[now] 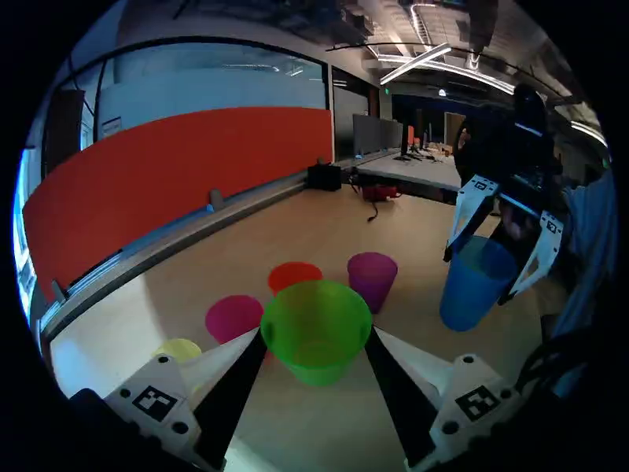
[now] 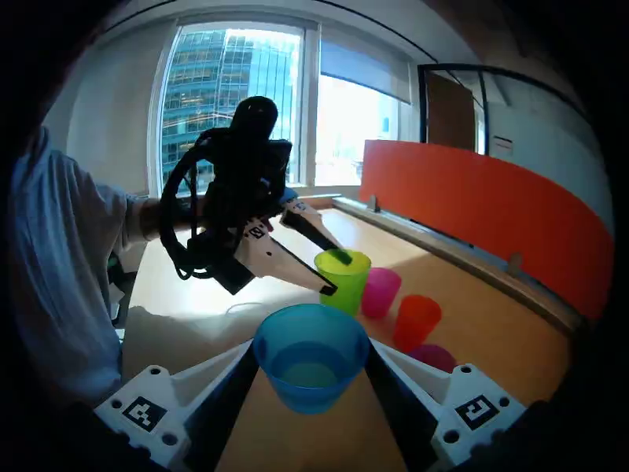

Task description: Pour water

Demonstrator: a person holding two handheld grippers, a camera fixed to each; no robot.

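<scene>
- Left gripper (image 1: pixel 316 334): jaws clenched on either side of a green cup (image 1: pixel 316 330), just beneath the rim. The cup is upright and its inside looks dry.
- Right gripper (image 2: pixel 312 346): jaws clamped the same way on a blue cup (image 2: pixel 310 366). It is upright, with what appears to be water low in the bottom.
- Whether either cup rests on the table (image 1: pixel 330 228) or is lifted just clear of it, I cannot tell.
- Handling, by judgement: both cups are thin plastic, light, smooth and tapered. The walls would likely flex under a hard squeeze and slip down out of a loose one. The best hold is high on the wall under the rim, as now. The blue cup also carries the shifting weight of its water.
- Position: the two held cups are near each other but apart. The pour looks not yet begun.
- Spare cups on the table beyond: yellow cup (image 1: pixel 179 348), pink cup (image 1: pixel 233 317), orange cup (image 1: pixel 294 275), purple cup (image 1: pixel 372 277), standing close together.
- The left gripper view supplies the yellow cup, the outer side of the blue cup between its white fingers, and far desks (image 1: pixel 417 165) under ceiling lights.
- The right gripper view supplies the blue cup's inside, the person's sleeve (image 2: pixel 55 259), and a tall window (image 2: pixel 228 86) behind.
- Farthest: a long orange wall panel (image 1: pixel 181 165) running along the table's edge.
</scene>
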